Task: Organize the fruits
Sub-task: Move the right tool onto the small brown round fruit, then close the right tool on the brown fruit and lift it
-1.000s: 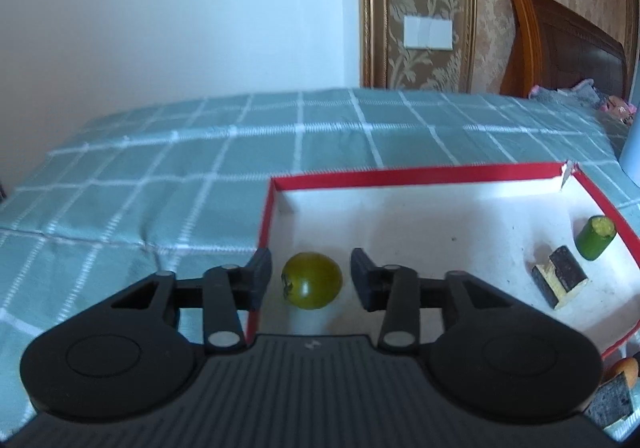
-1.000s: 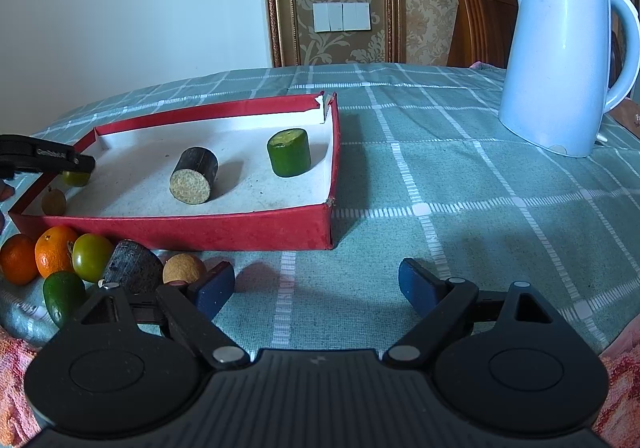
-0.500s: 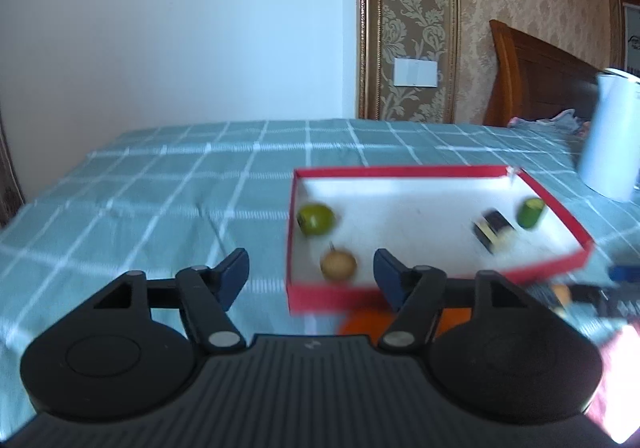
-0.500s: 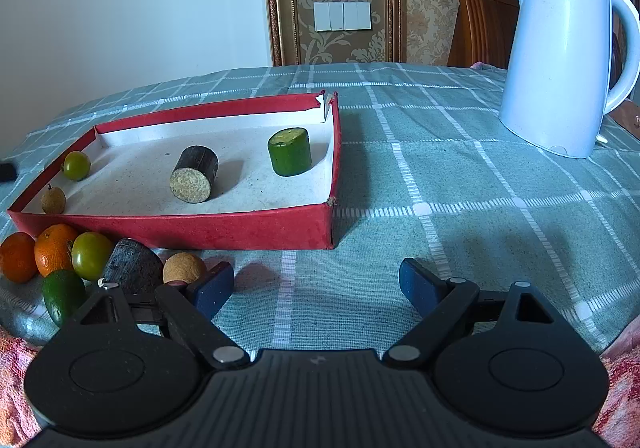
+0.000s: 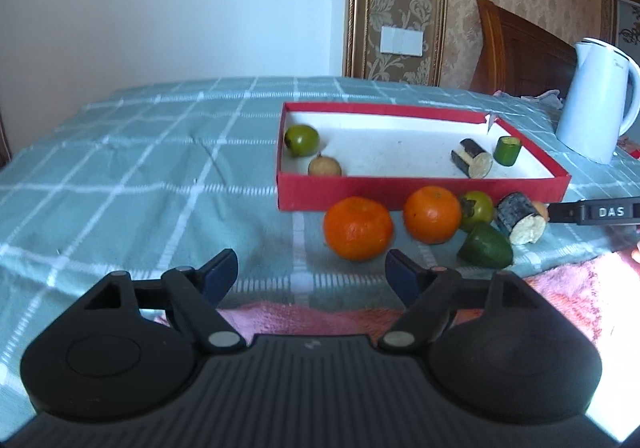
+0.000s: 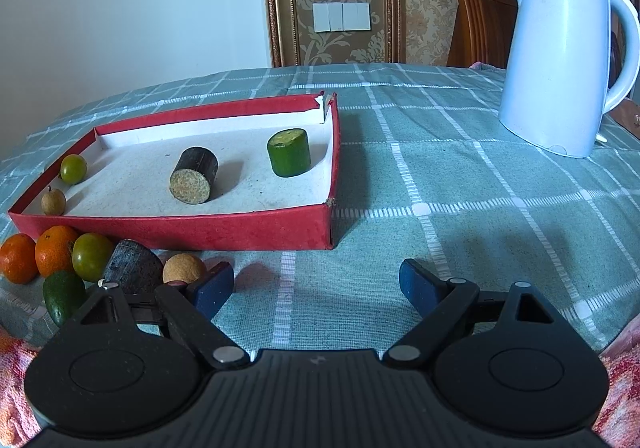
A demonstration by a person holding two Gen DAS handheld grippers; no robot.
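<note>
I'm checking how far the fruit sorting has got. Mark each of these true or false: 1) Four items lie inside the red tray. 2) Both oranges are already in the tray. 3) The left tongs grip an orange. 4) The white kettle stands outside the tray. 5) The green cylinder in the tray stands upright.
1) True: the red cardboard tray holds a small green round fruit, a small tan fruit, a dark cylinder piece and a green cylinder piece.
2) False: both oranges lie on the checked cloth in front of the tray.
3) False: the left tongs are open and hold nothing.
4) True: the white electric kettle stands on the cloth, apart from the tray.
5) True.
</note>
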